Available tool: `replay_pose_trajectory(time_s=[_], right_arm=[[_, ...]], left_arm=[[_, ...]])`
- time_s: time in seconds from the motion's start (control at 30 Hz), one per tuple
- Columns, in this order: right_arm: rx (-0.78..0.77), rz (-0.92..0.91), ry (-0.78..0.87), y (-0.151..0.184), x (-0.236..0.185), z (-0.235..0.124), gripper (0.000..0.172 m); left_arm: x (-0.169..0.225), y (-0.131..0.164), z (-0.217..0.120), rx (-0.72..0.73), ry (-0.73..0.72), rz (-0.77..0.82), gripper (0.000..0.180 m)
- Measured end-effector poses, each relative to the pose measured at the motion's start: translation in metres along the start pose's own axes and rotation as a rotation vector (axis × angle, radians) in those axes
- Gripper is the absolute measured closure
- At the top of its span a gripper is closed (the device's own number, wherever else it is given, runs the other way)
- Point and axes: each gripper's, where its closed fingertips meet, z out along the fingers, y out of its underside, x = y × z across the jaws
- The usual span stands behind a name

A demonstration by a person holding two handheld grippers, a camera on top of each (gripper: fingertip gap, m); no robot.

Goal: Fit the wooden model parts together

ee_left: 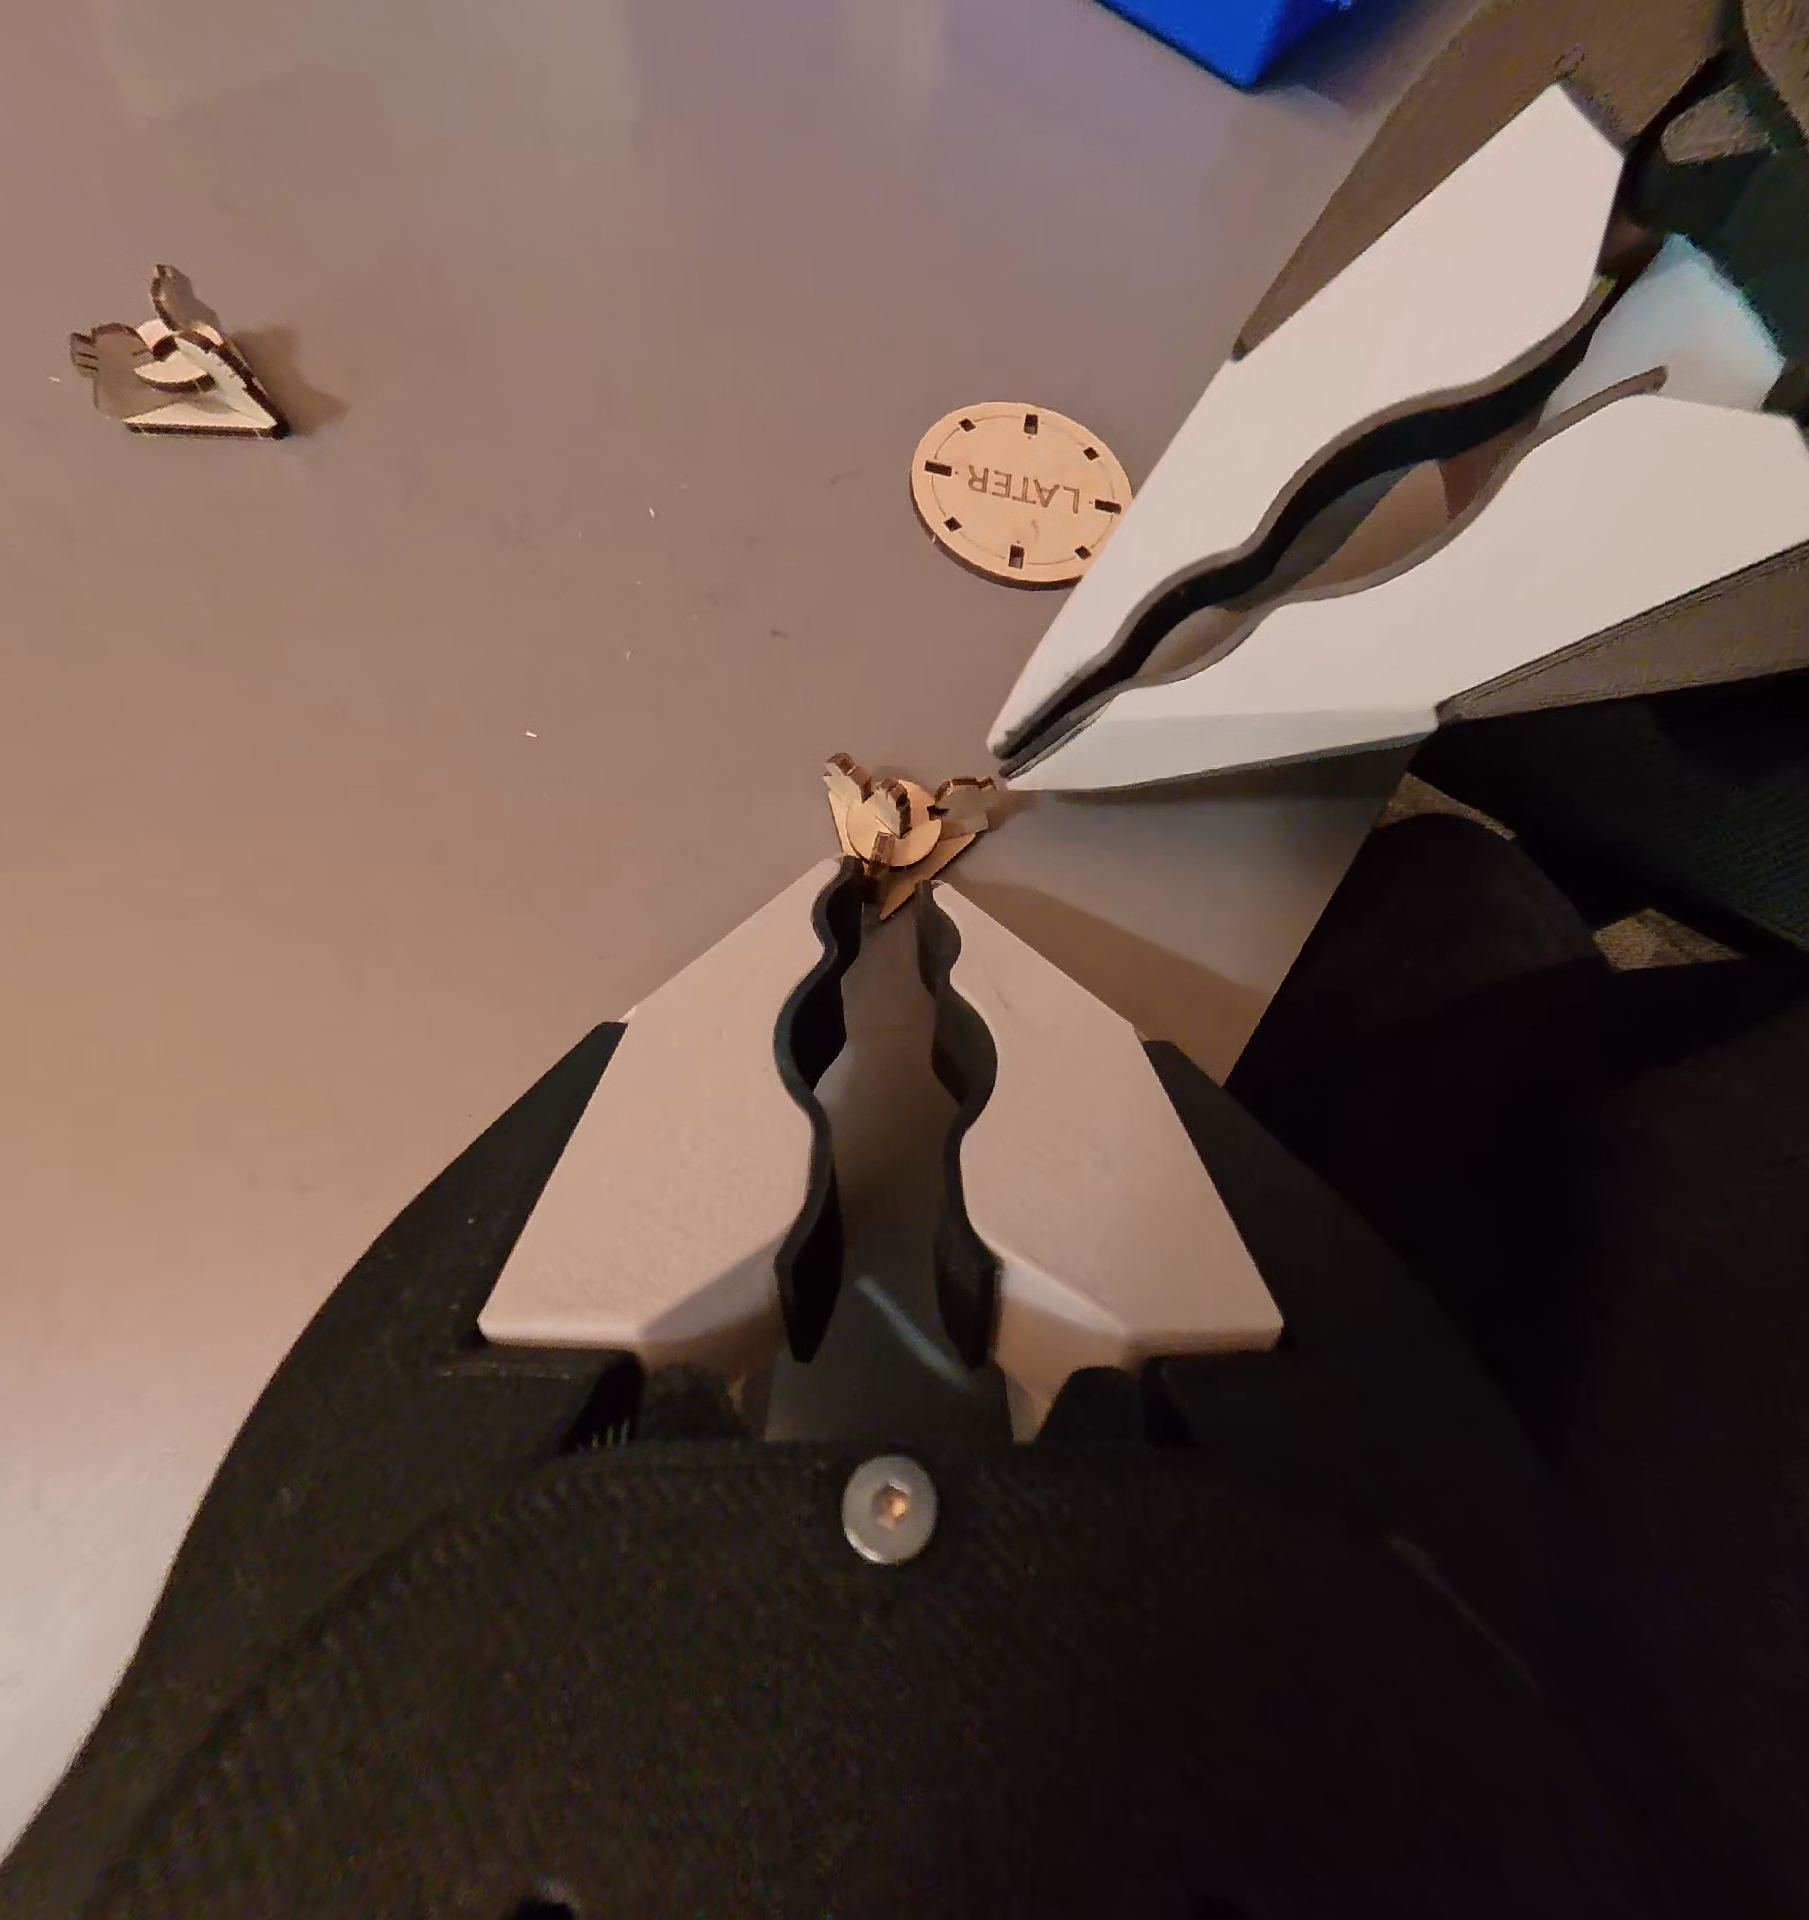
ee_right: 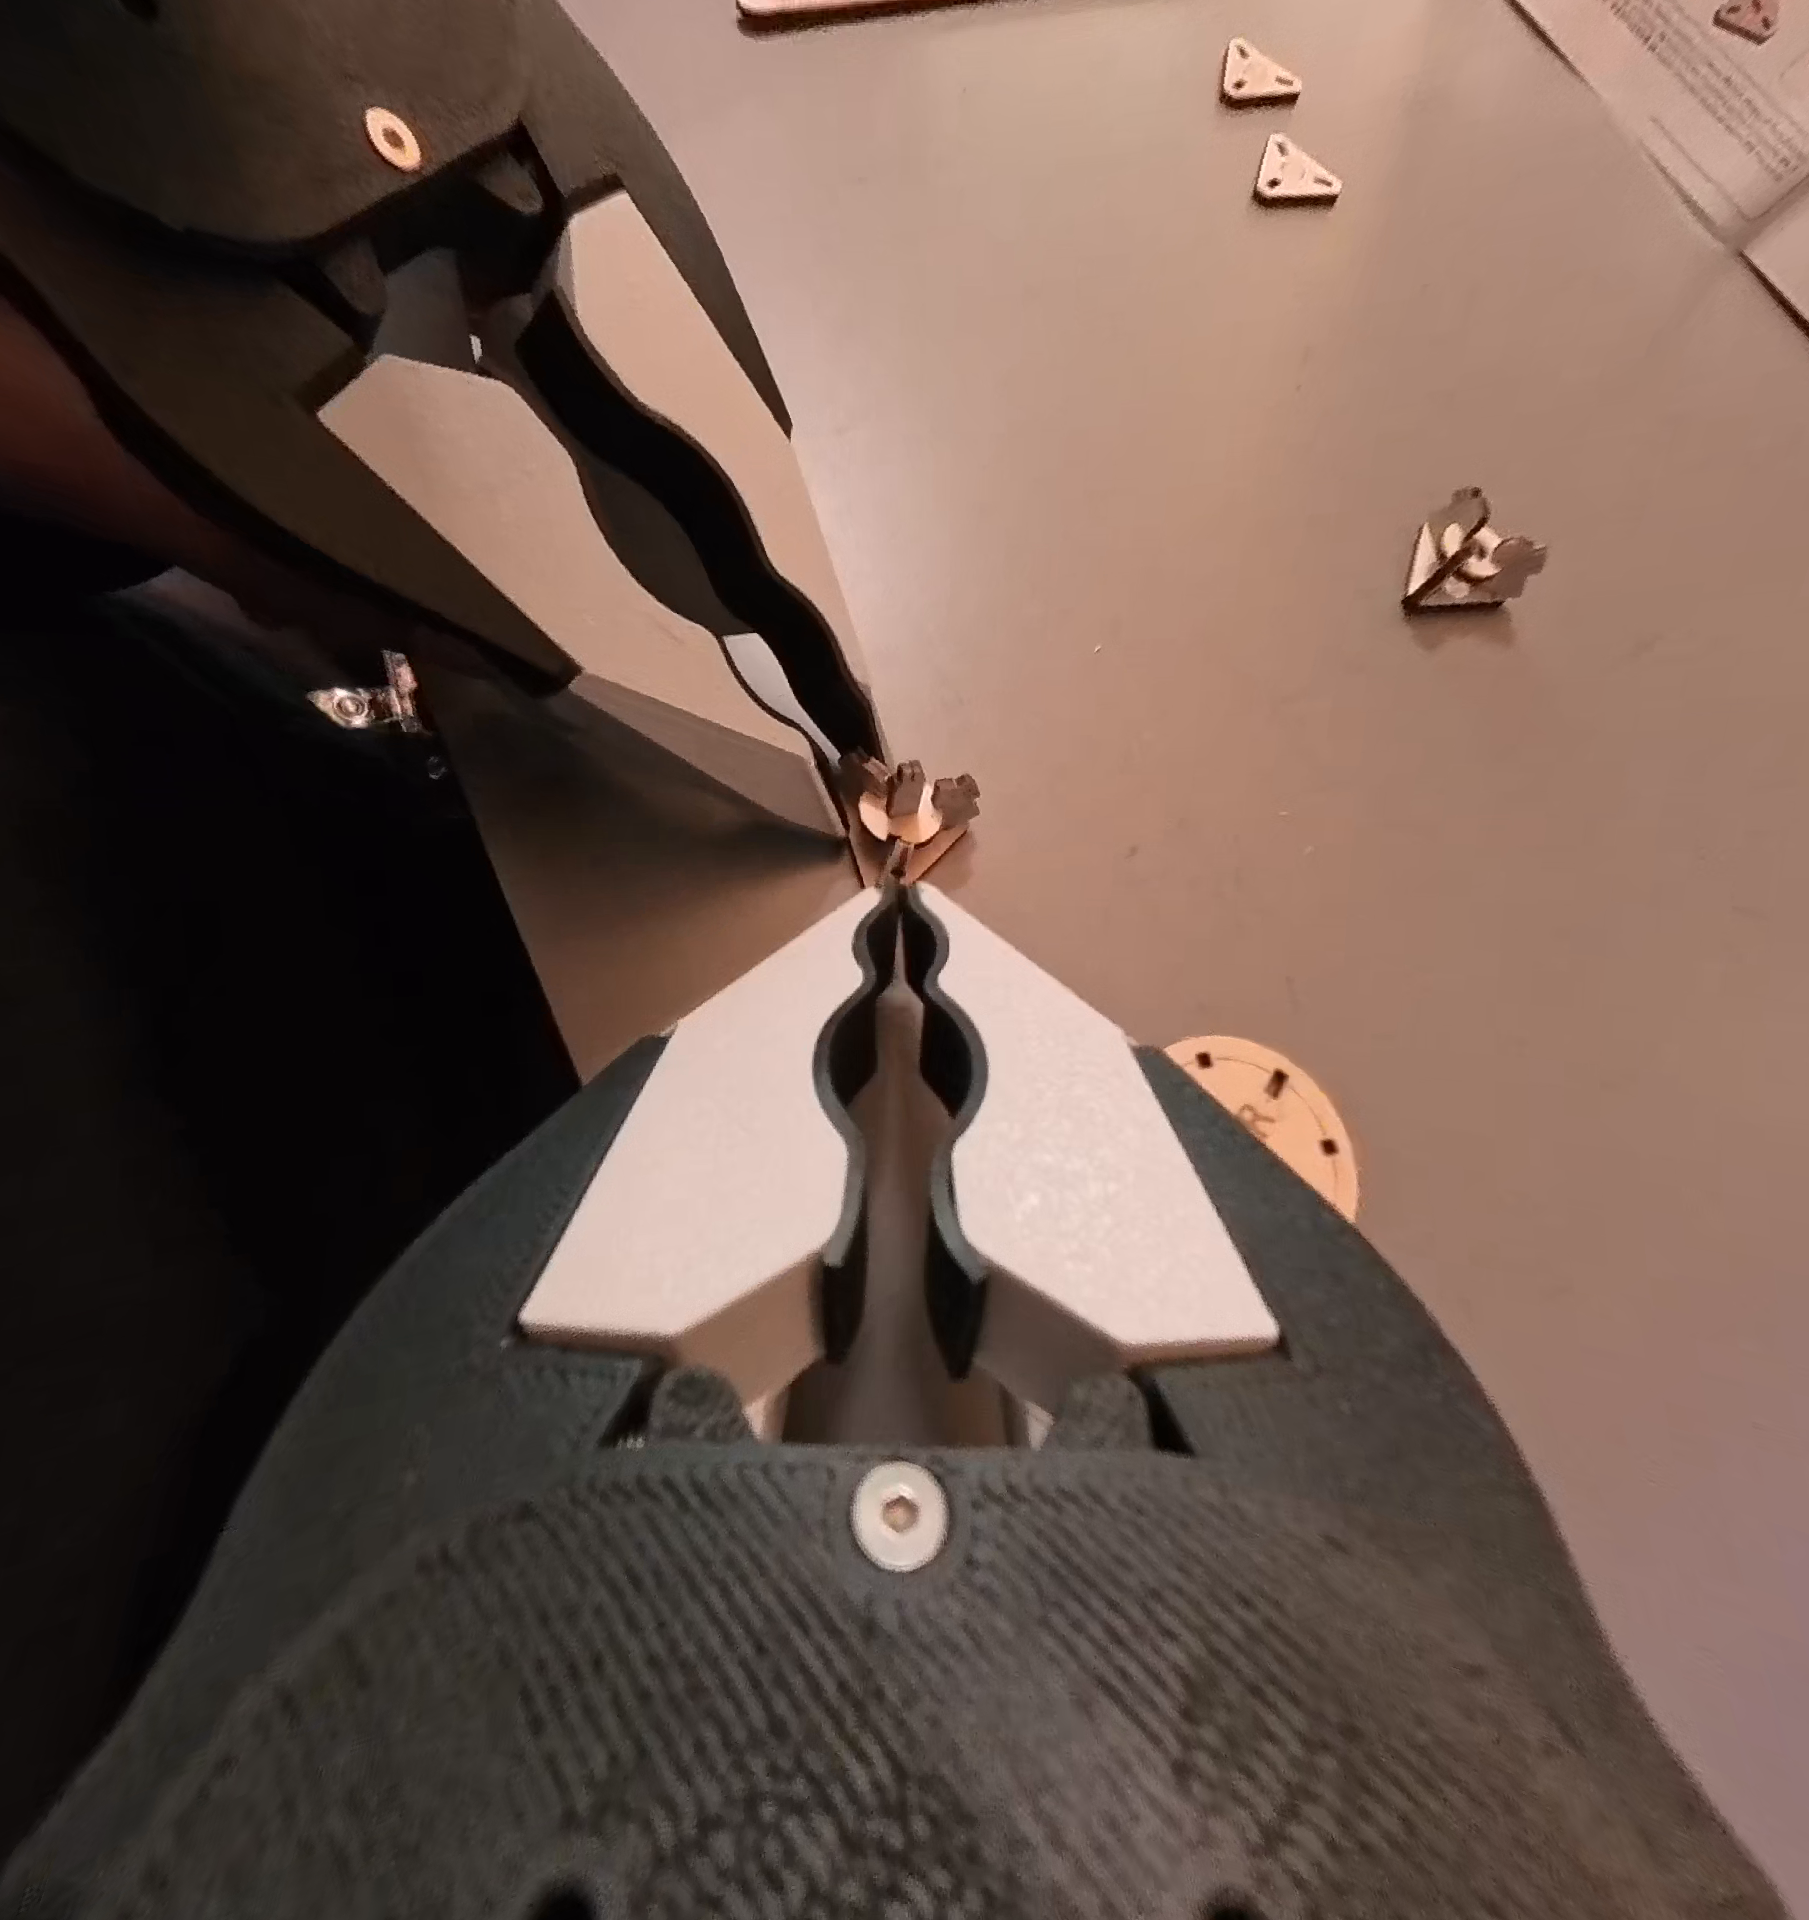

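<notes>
From the left wrist view, a small laser-cut plywood assembly [ee_left: 895, 826], a triangular base plate with a round disc and notched, dark-edged tabs standing up from it, sits on the smooth grey matte table [ee_left: 464, 727]. The left gripper [ee_left: 884, 902], with pale grey fingers lined by wavy black pads, has its tips slightly parted around the near corner of that triangular base; whether both pads press on it cannot be told. The right gripper [ee_left: 1004, 758] comes in from the upper right with its tips together, just beside one tab of the assembly. A flat round plywood disc [ee_left: 1019, 497] with slots near its rim and engraved lettering lies beyond. A second, similar plywood assembly [ee_left: 178, 364] stands well apart at left, near a blue plastic box [ee_left: 1222, 31].

From the right wrist view, the right gripper's tips [ee_right: 898, 896] are closed, meeting at the assembly's near edge; a thin wooden part seems to reach them, but a grip cannot be confirmed. Two flat triangular plywood plates [ee_right: 1279, 114] and a printed paper sheet [ee_right: 1710, 104] lie farther off.
</notes>
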Motion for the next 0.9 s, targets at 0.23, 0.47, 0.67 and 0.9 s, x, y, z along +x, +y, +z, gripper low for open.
replay_pose_trajectory(time_s=[0.23, 0.47, 0.67, 0.9], right_arm=[[0.011, 0.031, -0.049, -0.0015, -0.0021, 0.0043, 0.168], [-0.016, 0.013, -0.056, -0.0021, -0.0010, 0.0055, 0.172], [-0.048, 0.008, -0.056, -0.0021, -0.0010, 0.0059, 0.172], [-0.085, -0.020, -0.058, -0.0022, -0.0002, 0.0070, 0.172]], left_arm=[[-0.0002, 0.0003, -0.0002, -0.003, -0.002, 0.004, 0.172], [-0.0004, 0.0006, -0.0001, -0.006, -0.009, 0.015, 0.172], [-0.0007, 0.0005, 0.0001, -0.006, -0.023, 0.028, 0.173], [-0.0017, 0.0002, 0.0001, 0.002, -0.034, 0.029, 0.173]])
